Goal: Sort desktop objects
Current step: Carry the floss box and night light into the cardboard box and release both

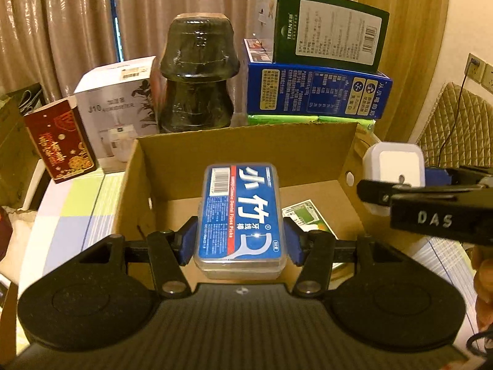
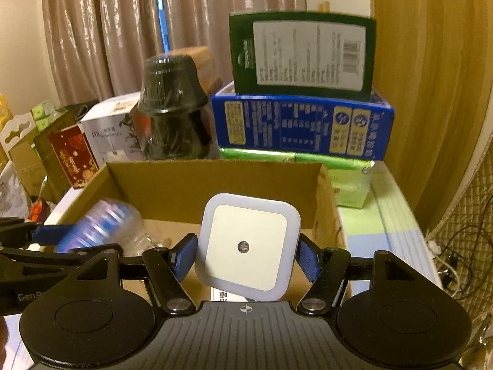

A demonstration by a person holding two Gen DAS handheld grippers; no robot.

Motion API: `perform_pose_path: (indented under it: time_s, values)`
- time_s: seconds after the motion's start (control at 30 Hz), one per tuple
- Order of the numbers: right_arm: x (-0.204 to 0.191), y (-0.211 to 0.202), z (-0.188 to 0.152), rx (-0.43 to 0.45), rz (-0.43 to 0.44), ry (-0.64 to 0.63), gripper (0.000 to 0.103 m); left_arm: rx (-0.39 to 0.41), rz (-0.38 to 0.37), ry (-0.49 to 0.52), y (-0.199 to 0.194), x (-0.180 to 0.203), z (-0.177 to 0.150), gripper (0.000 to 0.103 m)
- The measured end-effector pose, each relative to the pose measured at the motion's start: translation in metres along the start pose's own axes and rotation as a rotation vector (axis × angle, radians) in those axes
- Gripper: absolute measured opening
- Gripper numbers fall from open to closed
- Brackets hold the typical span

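My left gripper (image 1: 238, 240) is shut on a blue dental floss pick box (image 1: 240, 215) and holds it over the open cardboard box (image 1: 246, 145). My right gripper (image 2: 246, 256) is shut on a white square night light (image 2: 249, 243) and holds it above the same cardboard box (image 2: 215, 178). The night light (image 1: 394, 169) and right gripper show at the right edge of the left wrist view. The floss box (image 2: 98, 225) appears blurred at the left of the right wrist view. A green and white card (image 1: 305, 215) lies on the box floor.
Behind the cardboard box stand dark stacked containers (image 1: 197, 74), a white humidifier box (image 1: 117, 108), a red box (image 1: 58, 141), and a blue box (image 1: 317, 92) with a green box (image 1: 329, 27) on top. Cables (image 2: 456, 246) hang at the right.
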State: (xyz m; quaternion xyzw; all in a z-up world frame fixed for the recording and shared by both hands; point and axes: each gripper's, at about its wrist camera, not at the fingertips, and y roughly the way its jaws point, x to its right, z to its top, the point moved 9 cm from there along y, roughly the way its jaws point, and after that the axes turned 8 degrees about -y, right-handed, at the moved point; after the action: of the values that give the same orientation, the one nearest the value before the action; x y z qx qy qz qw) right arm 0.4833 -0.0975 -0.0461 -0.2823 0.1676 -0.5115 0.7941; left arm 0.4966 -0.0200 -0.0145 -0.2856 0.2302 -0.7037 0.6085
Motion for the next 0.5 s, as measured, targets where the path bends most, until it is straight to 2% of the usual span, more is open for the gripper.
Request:
perform_pose_path:
  time_s: [0.03,0.13,0.3,0.5]
  values:
    - [0.000,0.002,0.000,0.002,0.004,-0.001,0.066,-0.006,0.001,-0.003,0.004,0.000,0.000,0.065]
    - [0.001,-0.001,0.004,0.020,0.022,0.024,0.073,-0.013,-0.003,-0.011,0.007,-0.001,0.001,0.066]
    - [0.006,-0.032,0.004,0.070,0.016,0.067,0.080,0.020,-0.008,-0.035,-0.016,-0.008,0.000,0.066]
    - [0.003,-0.086,-0.023,0.104,0.020,0.081,0.086,0.052,-0.004,-0.069,-0.063,-0.015,-0.018,0.069]
